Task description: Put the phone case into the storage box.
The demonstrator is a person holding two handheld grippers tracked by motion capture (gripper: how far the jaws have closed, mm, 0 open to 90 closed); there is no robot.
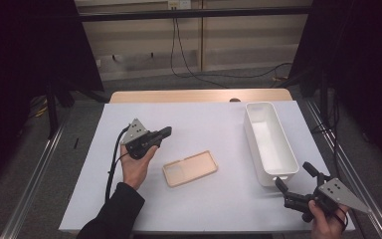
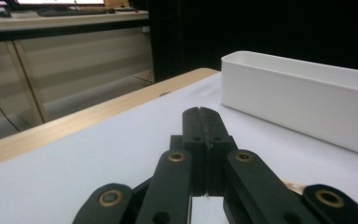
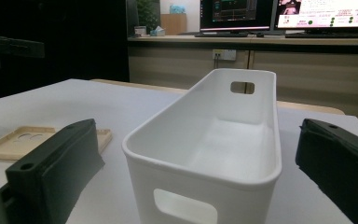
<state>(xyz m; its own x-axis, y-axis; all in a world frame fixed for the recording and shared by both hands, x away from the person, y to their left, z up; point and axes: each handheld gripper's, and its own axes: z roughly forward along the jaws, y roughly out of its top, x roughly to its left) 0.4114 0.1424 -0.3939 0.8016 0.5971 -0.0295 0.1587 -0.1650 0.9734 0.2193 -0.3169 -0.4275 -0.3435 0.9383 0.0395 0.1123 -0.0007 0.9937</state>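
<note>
- The flat tan plastic phone case (image 1: pixel 190 168) lies on the white table (image 1: pixel 199 129), about in the middle and a bit toward the person.
- Its long side runs across the table from left to right in the high view, with the right end tipped a little farther away. The hollow side faces up (the camera hole is at the left end).
- The left tongs (image 1: pixel 165 132) are shut tight, the two black jaws pressed flat together with nothing between them.
- They float just above the table, up and to the left of the case, and point toward the right. They do not touch the case.
- The right tongs (image 1: pixel 294 175) are wide open and hold nothing.
- They sit at the near right corner of the table, pointing at the short near end of the long white plastic bin (image 1: pixel 270 140). In the right gripper view that end of the bin sits between the two jaws, but the jaws do not touch it.
- The bin is empty and stands on the right side of the table, with its long side running away from the person.
- The case and the bin are well apart, with bare table between them.
</note>
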